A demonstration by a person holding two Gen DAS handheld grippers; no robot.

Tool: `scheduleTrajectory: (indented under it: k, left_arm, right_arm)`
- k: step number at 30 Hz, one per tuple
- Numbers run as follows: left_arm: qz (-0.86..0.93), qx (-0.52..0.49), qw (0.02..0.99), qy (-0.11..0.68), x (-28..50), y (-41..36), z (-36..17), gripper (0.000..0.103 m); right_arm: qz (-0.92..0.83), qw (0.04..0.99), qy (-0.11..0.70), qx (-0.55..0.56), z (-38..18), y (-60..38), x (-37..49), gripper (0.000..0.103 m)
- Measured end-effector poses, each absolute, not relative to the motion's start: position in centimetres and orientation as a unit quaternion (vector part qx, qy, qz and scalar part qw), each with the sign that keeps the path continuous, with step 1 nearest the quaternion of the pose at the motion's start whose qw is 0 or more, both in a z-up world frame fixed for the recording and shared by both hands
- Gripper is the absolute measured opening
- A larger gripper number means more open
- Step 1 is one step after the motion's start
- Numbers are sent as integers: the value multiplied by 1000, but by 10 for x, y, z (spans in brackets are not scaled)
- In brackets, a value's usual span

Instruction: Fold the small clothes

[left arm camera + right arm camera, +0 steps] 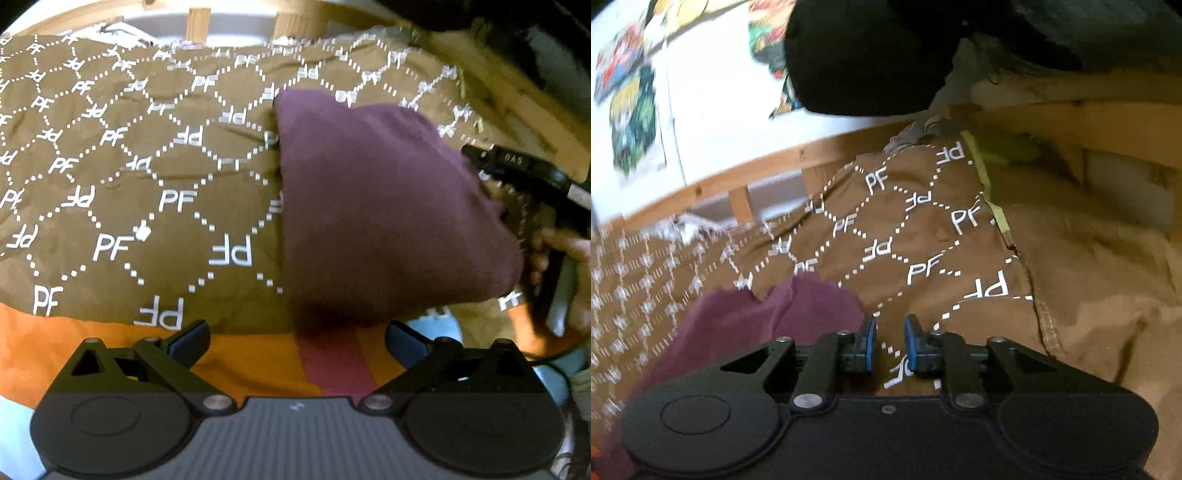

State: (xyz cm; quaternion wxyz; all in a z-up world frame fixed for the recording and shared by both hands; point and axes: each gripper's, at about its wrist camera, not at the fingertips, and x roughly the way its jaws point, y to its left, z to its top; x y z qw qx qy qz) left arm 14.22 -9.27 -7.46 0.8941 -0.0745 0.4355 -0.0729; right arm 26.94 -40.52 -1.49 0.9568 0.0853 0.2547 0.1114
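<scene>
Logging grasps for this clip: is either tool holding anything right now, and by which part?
Nothing is held. The left tool is wide open short of the purple cloth; the right tool has a narrow gap with only the brown sheet showing through.

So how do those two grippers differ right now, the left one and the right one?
The left gripper has its fingers spread wide apart; the right gripper has its fingers close together with only a narrow gap. The left one hangs at the near edge of the purple cloth, over an orange sheet; the right one sits over the brown PF-printed cover, the cloth to its left. Both are black with blue pads, and neither holds anything.
</scene>
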Motion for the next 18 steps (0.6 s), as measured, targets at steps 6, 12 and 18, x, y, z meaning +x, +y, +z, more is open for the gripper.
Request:
scheduleTrajectory:
  k: [6, 12, 18]
  left_arm:
    - [-71, -97, 927, 356, 126, -74, -48, 103]
    - [-79, -106, 920, 370, 178, -75, -33, 103]
    - [-104, -78, 909, 396, 216, -88, -40, 103]
  right_arm:
    - [185, 940, 252, 138, -3, -404, 263, 78]
    - [202, 932, 275, 122, -9, -391, 260, 91]
    - [226, 927, 275, 118, -12, -386, 258, 102]
